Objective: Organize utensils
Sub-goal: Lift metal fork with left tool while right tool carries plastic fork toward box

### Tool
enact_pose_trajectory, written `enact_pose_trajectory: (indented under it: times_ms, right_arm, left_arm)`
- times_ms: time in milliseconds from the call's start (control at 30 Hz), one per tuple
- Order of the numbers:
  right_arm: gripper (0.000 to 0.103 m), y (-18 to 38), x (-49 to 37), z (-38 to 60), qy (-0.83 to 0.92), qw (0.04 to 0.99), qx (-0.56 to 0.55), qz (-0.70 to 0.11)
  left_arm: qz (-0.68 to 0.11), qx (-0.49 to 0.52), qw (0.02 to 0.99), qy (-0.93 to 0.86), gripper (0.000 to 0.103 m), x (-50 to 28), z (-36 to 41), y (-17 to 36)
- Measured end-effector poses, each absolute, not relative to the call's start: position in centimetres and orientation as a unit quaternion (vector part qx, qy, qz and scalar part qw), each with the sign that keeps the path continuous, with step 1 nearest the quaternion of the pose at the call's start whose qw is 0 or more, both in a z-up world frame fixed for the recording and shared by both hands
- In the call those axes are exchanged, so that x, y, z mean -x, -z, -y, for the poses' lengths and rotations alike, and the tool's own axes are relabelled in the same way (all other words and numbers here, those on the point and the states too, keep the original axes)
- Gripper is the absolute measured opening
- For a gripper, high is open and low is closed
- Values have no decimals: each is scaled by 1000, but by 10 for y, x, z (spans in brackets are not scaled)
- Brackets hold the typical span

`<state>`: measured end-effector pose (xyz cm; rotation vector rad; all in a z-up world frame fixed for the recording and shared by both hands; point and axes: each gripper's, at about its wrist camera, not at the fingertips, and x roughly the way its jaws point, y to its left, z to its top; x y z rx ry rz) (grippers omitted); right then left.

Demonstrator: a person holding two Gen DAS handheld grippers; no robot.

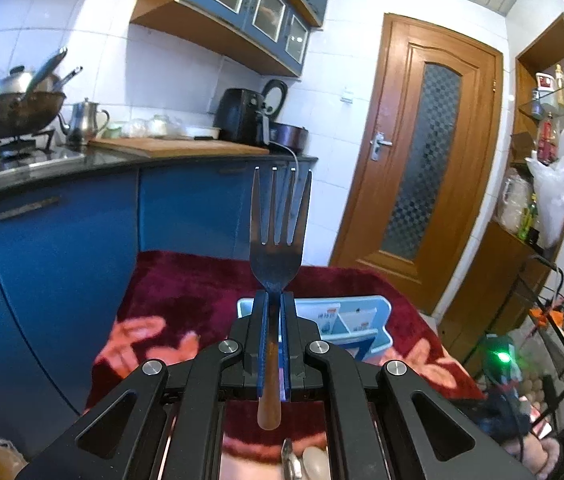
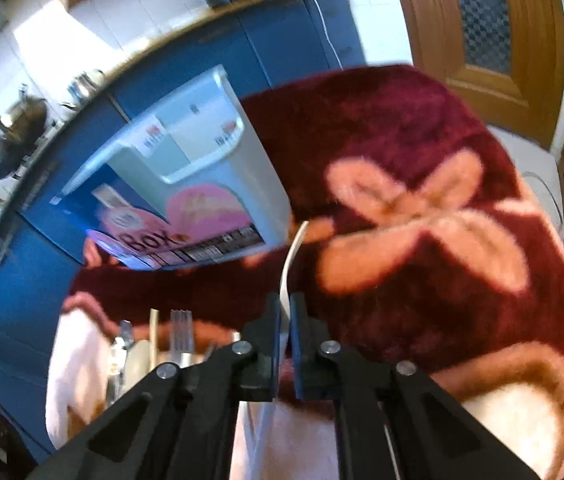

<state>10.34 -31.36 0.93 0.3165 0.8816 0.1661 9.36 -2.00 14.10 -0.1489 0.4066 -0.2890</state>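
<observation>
- Left gripper (image 1: 274,300): two blue-padded fingers pressed onto one fork (image 1: 275,240), pinching it at the neck just below the head. The fork stands upright with four tines pointing away; its brown wooden handle runs back between the pads toward the camera.
- Right gripper (image 2: 285,308): two fingers drawn together on one thin white utensil (image 2: 292,258), which curves away from the pads over the blanket toward the box. What kind of utensil it is cannot be told; the view is blurred.
- One light blue organiser box (image 2: 209,168) sits on the blanket, far and left of the right gripper. Inner dividers show, and paper labels are stuck inside. A pink printed label on its near side carries the word "Box". In the left wrist view the same box lies just beyond the left gripper's fingers, below the fork.
- One dark red blanket (image 2: 422,128) with a peach bow pattern covers the work surface.
- A loose group of utensils (image 2: 153,348) lies on the blanket at near left in the right wrist view: one metal fork head can be counted, plus several pieces too blurred to count.
- Far background, left wrist view: one wok (image 1: 13,112) on a stove, one metal kettle (image 1: 83,120), one wooden cutting board (image 1: 177,146), one black air fryer (image 1: 241,114), one wooden door (image 1: 422,160).
</observation>
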Motion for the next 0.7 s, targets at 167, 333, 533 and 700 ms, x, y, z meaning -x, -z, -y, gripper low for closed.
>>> enact_pose_trajectory:
  times_ms: [167, 333, 533, 700]
  right_arm:
    - [6, -32, -91, 320, -97, 911, -155, -368]
    - [6, -57, -79, 320, -94, 941, -131, -298]
    - [6, -75, -68, 314, -85, 962, -100, -239]
    - [6, -86, -68, 308, -71, 973, -80, -205]
  left_arm:
    - [-191, 85, 969, 130, 5, -98, 27, -155]
    - [-166, 85, 975, 124, 5, -107, 33, -170]
    - [-142, 75, 980, 114, 5, -132, 39, -170]
    - [-152, 74, 978, 119, 5, -155, 44, -151]
